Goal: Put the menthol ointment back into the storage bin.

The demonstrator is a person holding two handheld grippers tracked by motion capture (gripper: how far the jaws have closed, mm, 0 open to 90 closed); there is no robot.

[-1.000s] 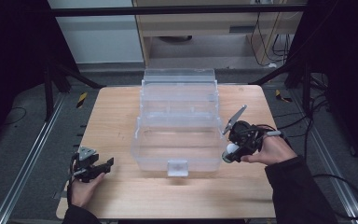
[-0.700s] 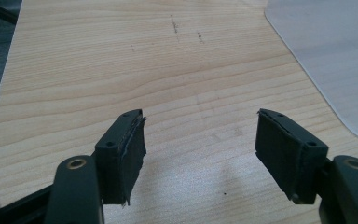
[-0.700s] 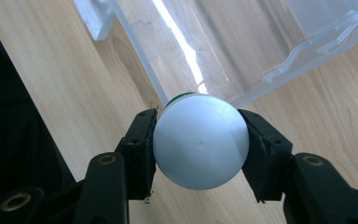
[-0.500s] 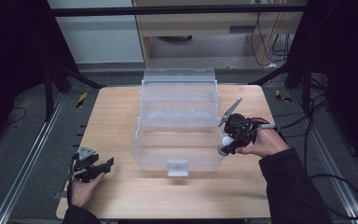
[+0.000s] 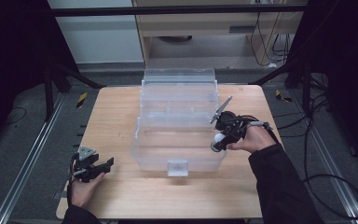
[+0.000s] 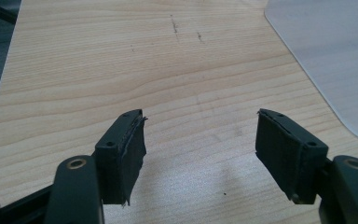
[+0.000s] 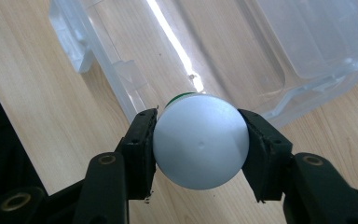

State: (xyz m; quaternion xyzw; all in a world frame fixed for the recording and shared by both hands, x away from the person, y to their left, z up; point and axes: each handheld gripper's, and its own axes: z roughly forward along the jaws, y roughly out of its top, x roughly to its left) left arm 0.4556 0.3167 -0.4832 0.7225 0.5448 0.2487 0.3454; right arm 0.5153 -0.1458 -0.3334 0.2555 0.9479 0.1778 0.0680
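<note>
- The right claw [image 5: 217, 142] gripped a white round-capped container [image 7: 200, 140], angled down over the clear plastic bin's [image 5: 179, 156] right rim.
- The left claw [image 6: 200, 154] rested wide open, low over the tabletop [image 6: 121, 60], empty.

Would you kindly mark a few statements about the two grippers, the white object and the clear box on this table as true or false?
1. The right gripper is clamped on a round white object. True.
2. The left gripper holds a white object too. False: its jaws stand open with nothing between them, over bare wood.
3. The clear plastic box sits open near the middle of the wooden table. True.
4. The white object already lies on the floor of the box. False: it is in the right gripper's jaws, at the box's front right corner.
5. The left gripper touches the box. False: it is apart from it, near the table's front left.
</note>
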